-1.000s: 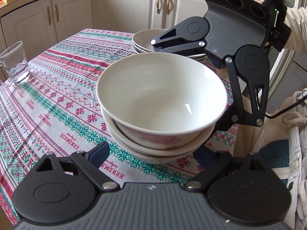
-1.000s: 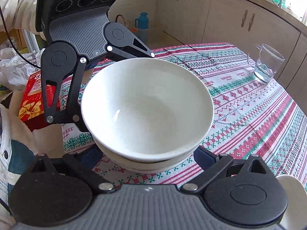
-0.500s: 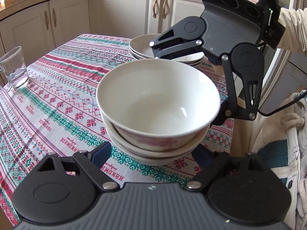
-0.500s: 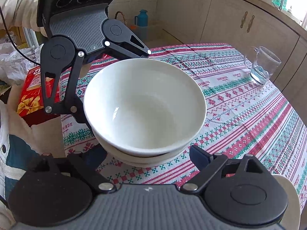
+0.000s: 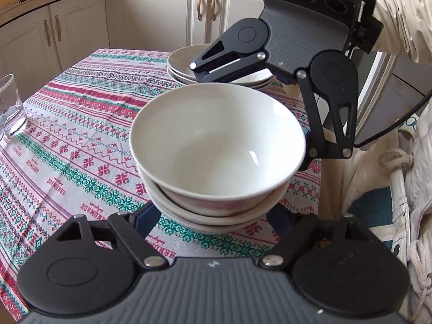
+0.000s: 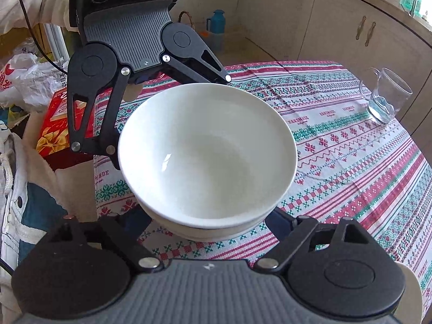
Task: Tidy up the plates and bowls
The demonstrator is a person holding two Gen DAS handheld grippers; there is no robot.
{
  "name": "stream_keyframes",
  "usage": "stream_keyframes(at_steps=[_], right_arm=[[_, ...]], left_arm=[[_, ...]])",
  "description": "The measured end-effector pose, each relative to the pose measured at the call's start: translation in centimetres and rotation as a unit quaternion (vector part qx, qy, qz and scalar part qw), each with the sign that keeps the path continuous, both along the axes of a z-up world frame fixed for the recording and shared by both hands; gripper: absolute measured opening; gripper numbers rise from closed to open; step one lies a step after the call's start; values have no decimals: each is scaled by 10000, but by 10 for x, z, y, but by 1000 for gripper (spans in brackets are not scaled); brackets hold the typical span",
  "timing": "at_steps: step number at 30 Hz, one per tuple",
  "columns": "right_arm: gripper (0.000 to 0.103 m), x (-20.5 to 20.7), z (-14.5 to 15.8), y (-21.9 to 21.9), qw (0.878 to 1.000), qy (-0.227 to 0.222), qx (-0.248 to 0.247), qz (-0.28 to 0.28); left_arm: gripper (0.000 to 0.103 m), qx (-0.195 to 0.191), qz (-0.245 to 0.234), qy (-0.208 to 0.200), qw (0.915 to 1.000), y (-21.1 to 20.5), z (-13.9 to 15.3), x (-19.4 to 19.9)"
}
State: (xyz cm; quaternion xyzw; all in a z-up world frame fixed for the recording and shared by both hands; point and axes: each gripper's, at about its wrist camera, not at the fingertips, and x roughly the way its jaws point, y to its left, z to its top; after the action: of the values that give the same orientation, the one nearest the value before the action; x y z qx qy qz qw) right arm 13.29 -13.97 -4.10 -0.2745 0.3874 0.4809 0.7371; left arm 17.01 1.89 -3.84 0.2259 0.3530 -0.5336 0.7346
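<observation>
Bowls: a stack of white ceramic bowls [image 5: 216, 145], the top one deep and glossy with a faint pink pattern low on its outer wall, sits near the desk's edge closest to me; I count three rims in the left view, though the lower ones are mostly hidden.
My left tongs [image 5: 213, 217]: spread to either side of the stack's base and closing; the blue fingers [image 5: 144, 220] sit low beside the bottom bowls, but their tips are hidden under the rims, so I cannot tell whether they touch.
My right tongs [image 6: 209, 222]: reaching in from the opposite side, also straddling the stack and closing; only the roots of the blue pads [image 6: 278, 222] show (the bowl covers the rest), contact unclear.
Plates: a pile of shallow white plates [image 5: 181, 62] stands behind the bowls, farther along the desk, largely covered by the right tongs' black linkage in the left view.
Desk: a patterned tablecloth in red, green and white bands [image 5: 75, 135] covers it; the near edge is cut off by my own tongs' body.
Glass: a clear glass mug with some water [image 6: 384, 98] stands well apart, near the far edge, cropped in the left view.
Clutter: a red box with a gold bow print [image 6: 54, 127] lies off the desk, partly hidden behind the left tongs.
</observation>
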Motion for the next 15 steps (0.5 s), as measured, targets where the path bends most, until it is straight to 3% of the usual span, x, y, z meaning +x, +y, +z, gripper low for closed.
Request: stream_keyframes(at_steps=[15], right_arm=[[93,1,-1,-3,9999,47,155,-41]], left_arm=[[86,82,-116,-30,9999,-3,2,2]])
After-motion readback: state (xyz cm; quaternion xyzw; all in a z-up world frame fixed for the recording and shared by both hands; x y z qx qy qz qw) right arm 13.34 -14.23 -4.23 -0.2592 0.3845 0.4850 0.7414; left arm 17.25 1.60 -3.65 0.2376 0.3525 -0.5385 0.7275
